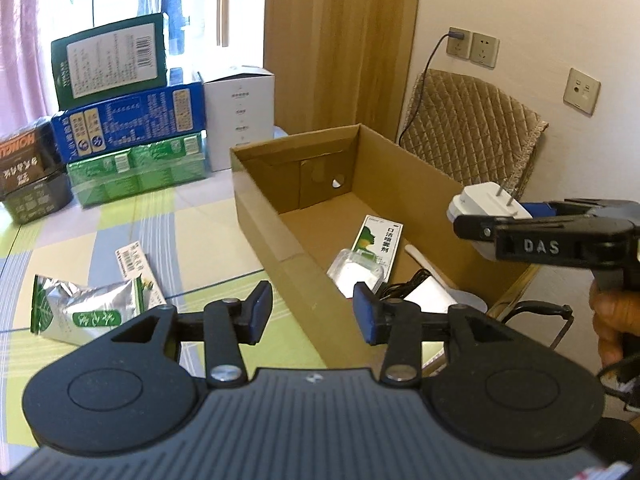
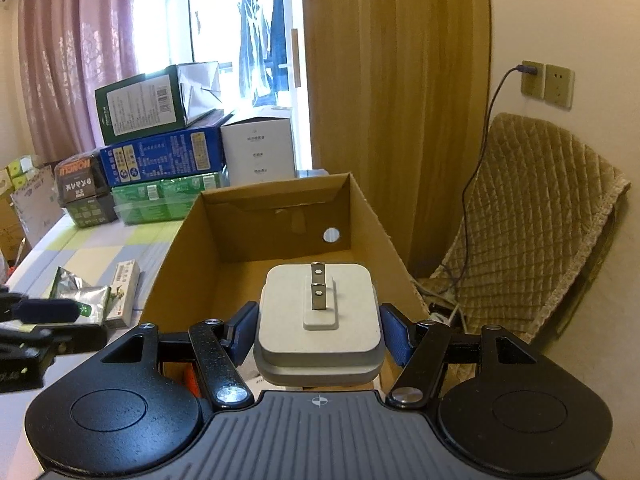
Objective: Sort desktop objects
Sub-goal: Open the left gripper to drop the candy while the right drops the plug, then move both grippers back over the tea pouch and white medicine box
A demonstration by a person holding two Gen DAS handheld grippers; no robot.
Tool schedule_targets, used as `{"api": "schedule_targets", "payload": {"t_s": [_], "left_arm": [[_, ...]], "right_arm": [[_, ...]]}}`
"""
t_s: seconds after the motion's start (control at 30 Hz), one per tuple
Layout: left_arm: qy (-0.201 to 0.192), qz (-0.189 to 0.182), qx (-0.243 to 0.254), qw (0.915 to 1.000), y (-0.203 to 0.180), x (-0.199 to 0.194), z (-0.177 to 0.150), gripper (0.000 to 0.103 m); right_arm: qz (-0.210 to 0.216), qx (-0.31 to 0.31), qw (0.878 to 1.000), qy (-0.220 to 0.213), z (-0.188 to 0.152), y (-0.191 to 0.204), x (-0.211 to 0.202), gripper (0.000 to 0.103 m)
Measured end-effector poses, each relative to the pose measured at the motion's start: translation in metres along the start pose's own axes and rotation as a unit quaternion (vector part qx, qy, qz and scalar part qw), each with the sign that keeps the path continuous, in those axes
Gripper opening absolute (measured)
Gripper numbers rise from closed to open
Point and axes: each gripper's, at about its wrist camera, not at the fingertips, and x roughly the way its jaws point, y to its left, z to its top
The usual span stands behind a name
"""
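Note:
My right gripper [image 2: 319,332] is shut on a white charger plug [image 2: 320,320], prongs pointing forward, held over the open cardboard box [image 2: 276,216]. The left wrist view shows the same gripper [image 1: 474,222] and plug [image 1: 476,204] above the cardboard box's [image 1: 260,216] right side. A green-white medicine carton [image 1: 378,242], a clear packet [image 1: 356,274] and a black cable [image 1: 404,290] lie inside the box. My left gripper [image 1: 313,314] stands open and empty over the box's near left wall. A foil tea packet [image 1: 88,312] and a small carton [image 1: 132,262] rest on the table to its left.
Stacked product boxes [image 1: 128,128] and a white box [image 1: 240,116] stand at the table's back. A chair with a quilted cover [image 1: 472,136] sits right of the box, under wall sockets [image 1: 474,46] with a cable plugged in. A person's hand [image 1: 612,320] holds the right gripper.

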Motion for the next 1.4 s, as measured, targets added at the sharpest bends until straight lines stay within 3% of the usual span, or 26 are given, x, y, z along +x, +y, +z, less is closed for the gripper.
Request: {"api": "schedule_targets", "payload": {"t_s": [0.1,0.2,0.57,0.8,1.03,1.23,1.4], "left_arm": [[-0.001,0.000,-0.006,1.0000,0.004,-0.003,-0.003,0.040],[-0.004,0.002,-0.012,0.9999,0.008,-0.007,-0.005,0.043],[-0.006,0.022,-0.030,0.9993,0.027,-0.034,-0.019,0.055],[-0.014,0.051,-0.046,0.9975,0.051,-0.068,-0.038,0.078],[-0.021,0.097,-0.062,0.9931,0.088,-0.107,-0.059,0.092],[-0.015,0.133,-0.073,0.9883,0.119,-0.133,-0.075,0.096],[-0.002,0.141,-0.054,0.9885,0.133,-0.143,-0.084,0.100]], "right_arm": [[0.002,-0.003,1.000,0.013,0.001,0.000,0.010,0.062],[-0.001,-0.006,1.000,0.010,0.001,-0.002,0.011,0.072],[-0.012,0.018,0.999,-0.029,-0.006,-0.007,-0.043,0.091],[0.020,0.008,0.999,-0.048,-0.009,0.027,-0.078,0.101],[0.069,-0.021,0.997,-0.038,-0.016,0.077,-0.086,0.101],[0.101,-0.043,0.993,-0.032,-0.022,0.114,-0.088,0.101],[0.122,-0.066,0.990,-0.025,-0.026,0.139,-0.089,0.101]]}}
